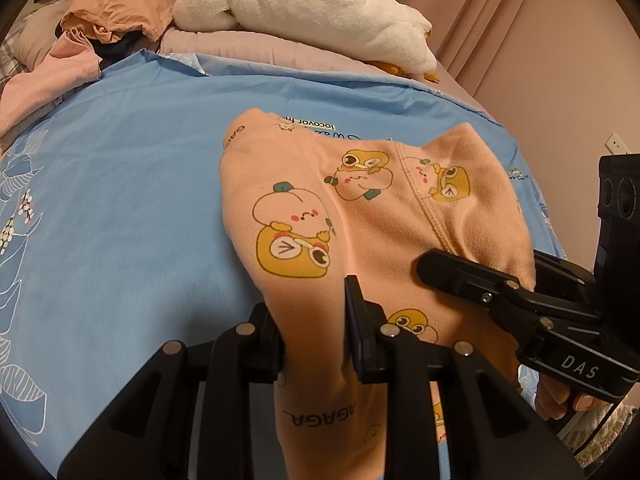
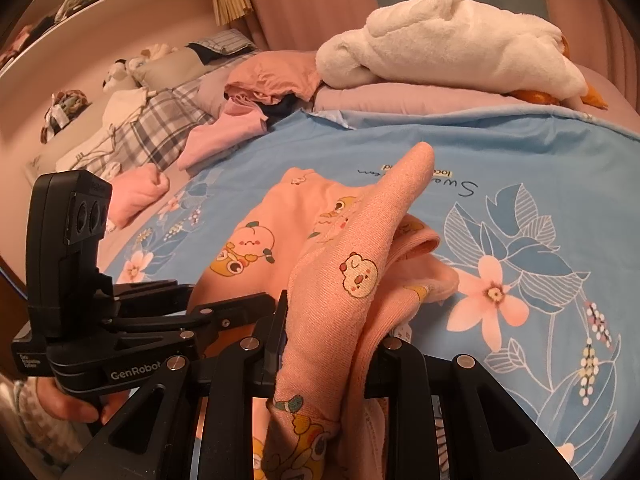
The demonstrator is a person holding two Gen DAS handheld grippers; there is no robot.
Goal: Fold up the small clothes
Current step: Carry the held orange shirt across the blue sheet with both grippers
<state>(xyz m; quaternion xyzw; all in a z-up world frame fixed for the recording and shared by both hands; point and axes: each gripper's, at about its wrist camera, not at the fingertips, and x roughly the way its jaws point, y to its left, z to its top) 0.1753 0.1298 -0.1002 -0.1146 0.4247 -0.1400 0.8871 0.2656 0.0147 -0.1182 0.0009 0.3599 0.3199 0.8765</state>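
A small peach garment (image 1: 352, 216) printed with yellow cartoon animals lies bunched on the blue bed sheet (image 1: 120, 208). My left gripper (image 1: 314, 320) is shut on its near edge, cloth bulging between the fingers. My right gripper (image 2: 332, 344) is shut on another part of the garment (image 2: 360, 256), with a fold of cloth standing up from it. The right gripper also shows in the left wrist view (image 1: 452, 272), lying over the garment's right side. The left gripper also shows in the right wrist view (image 2: 224, 316), at the left beside the cloth.
A white plush goose (image 1: 304, 12) lies on a pink quilt (image 2: 400, 100) at the back. Pink and peach clothes (image 1: 100, 28) are piled at the back left. Plaid bedding (image 2: 152, 128) and a shelf lie further left. A wall with an outlet (image 1: 614, 145) is at the right.
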